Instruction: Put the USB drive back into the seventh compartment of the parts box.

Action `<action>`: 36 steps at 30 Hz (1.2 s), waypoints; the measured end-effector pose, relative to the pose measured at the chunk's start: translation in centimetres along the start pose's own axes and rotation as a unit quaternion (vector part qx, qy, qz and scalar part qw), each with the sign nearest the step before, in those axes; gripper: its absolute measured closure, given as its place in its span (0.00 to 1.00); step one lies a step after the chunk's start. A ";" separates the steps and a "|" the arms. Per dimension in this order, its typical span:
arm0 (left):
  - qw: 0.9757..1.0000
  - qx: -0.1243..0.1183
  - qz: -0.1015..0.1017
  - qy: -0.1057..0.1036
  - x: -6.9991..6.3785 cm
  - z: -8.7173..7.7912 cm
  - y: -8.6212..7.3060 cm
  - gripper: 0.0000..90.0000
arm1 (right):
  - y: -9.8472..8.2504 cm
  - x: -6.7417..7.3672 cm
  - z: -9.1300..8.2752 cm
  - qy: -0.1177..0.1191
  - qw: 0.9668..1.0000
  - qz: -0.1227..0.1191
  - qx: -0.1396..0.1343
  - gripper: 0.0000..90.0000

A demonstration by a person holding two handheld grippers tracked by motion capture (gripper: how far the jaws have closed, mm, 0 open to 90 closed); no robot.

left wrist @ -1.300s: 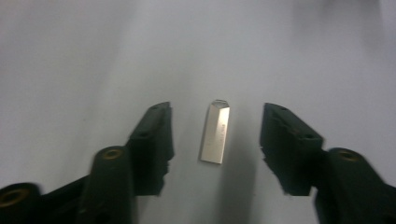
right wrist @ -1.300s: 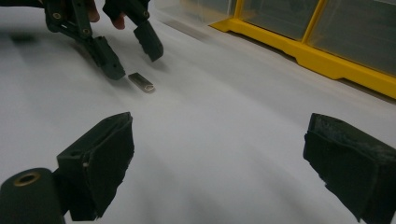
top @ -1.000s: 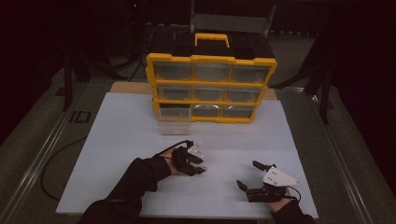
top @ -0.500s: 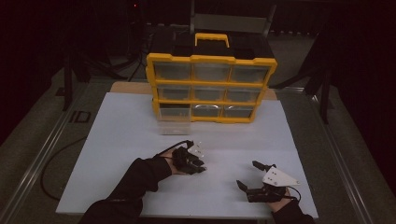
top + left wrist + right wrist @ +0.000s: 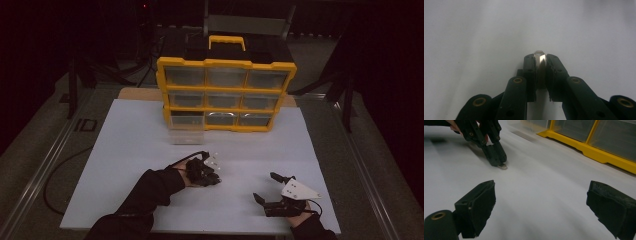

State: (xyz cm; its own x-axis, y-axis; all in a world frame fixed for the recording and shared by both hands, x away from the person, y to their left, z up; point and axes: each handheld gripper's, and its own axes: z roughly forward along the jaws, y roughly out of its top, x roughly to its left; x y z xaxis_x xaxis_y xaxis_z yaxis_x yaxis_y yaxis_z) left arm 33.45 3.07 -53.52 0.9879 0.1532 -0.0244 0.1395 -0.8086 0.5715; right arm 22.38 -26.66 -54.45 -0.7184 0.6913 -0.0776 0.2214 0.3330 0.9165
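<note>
Left gripper [image 5: 540, 62] clamped on a small flat metal piece [image 5: 540, 56], jaws having just been closing, the piece pinched between the pads with its pointed tip poking out past them. Seen from the right gripper view, same left gripper [image 5: 499, 161] tilted down at the white tabletop [image 5: 544, 190], the metal piece [image 5: 502, 166] at its tip lying on or just above the surface; which, cannot tell. In the high view, left gripper [image 5: 212, 175] near the middle of the tabletop [image 5: 130, 145], in front of the yellow organizer [image 5: 226, 92] and well apart from it. One clear drawer [image 5: 186, 131] pulled out of the organizer's bottom row at the left end. Right gripper [image 5: 266, 186] released, jaws wide apart with nothing between them, low over the tabletop toward the near right edge, grey plate [image 5: 299, 190] on top. Right gripper [image 5: 541, 205] pointing toward the left one, well apart from it.
</note>
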 end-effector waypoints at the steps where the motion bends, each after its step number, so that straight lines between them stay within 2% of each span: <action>1: 1.000 0.001 -0.001 0.004 0.0 0.0 0.0 0.89 | 0.0 0.0 0.0 0.000 1.000 0.000 0.001 0.10; 17: 1.000 -0.008 0.001 0.004 0.1 -2.3 1.0 0.89 | 0.0 0.0 0.0 -0.001 1.000 0.001 0.000 0.10; 21: 1.000 -0.008 0.009 0.003 -0.1 -2.9 1.4 0.89 | 0.0 0.0 0.0 -0.001 1.000 0.000 -0.001 0.10; 28: 1.000 -0.014 0.007 0.003 -0.1 -3.6 1.8 0.89 | 0.0 0.0 0.0 -0.002 1.000 0.000 -0.002 0.10; 31: 1.000 -0.019 0.007 -0.004 0.0 -4.0 2.0 0.89 | 0.0 0.0 0.0 -0.002 1.000 0.000 -0.003 0.10; 36: 1.000 -0.020 0.007 -0.001 0.1 -4.2 2.2 0.89 | 0.0 0.0 0.0 -0.002 1.000 0.000 -0.003 0.10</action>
State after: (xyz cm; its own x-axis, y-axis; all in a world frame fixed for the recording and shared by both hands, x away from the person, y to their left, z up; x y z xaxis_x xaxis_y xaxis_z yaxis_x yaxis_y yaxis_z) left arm 33.54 3.69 -48.79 0.9900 0.1396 -0.0180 0.1219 -0.7870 0.6047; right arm 22.38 -26.68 -54.40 -0.7155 0.6941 -0.0789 0.2179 0.3291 0.9188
